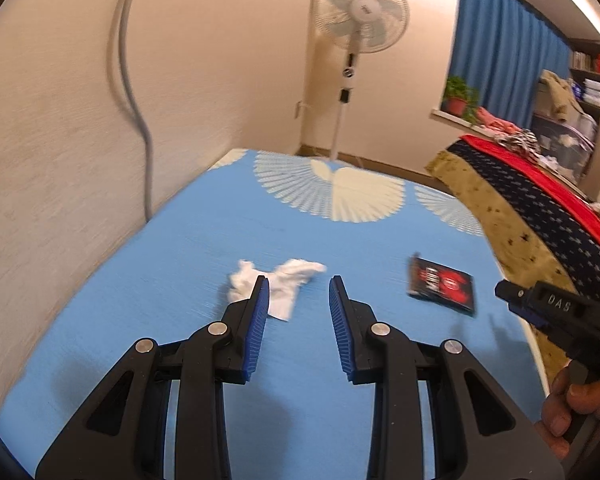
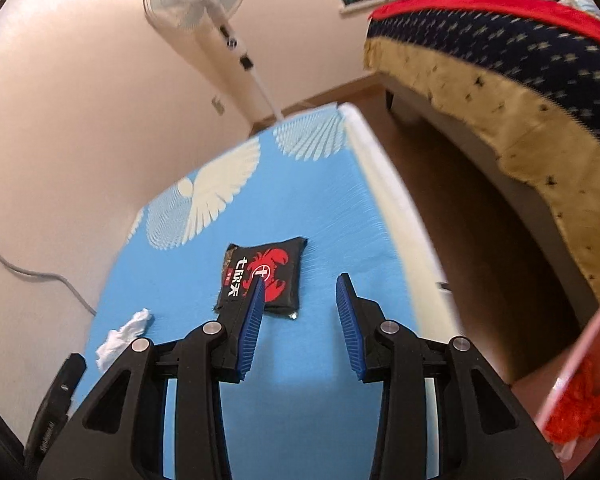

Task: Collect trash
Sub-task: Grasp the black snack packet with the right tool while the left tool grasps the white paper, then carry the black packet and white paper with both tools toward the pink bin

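A crumpled white tissue (image 1: 278, 286) lies on the blue patterned tabletop (image 1: 300, 236), just beyond my left gripper (image 1: 298, 280), which is open and empty above it. A black snack packet with a red crab (image 1: 442, 286) lies to the right. In the right wrist view the packet (image 2: 266, 276) sits just ahead of my open, empty right gripper (image 2: 300, 278), its left finger over the packet's near edge. The tissue (image 2: 124, 338) shows at lower left there. The right gripper (image 1: 540, 304) also shows at the right edge of the left view.
The table stands against a cream wall with a grey cable (image 1: 140, 120). A standing fan (image 1: 358, 12) is beyond the far end. A bed with dark and red covers (image 2: 520, 80) is to the right across brown floor. A pink bin with red trash (image 2: 580, 400) is at lower right.
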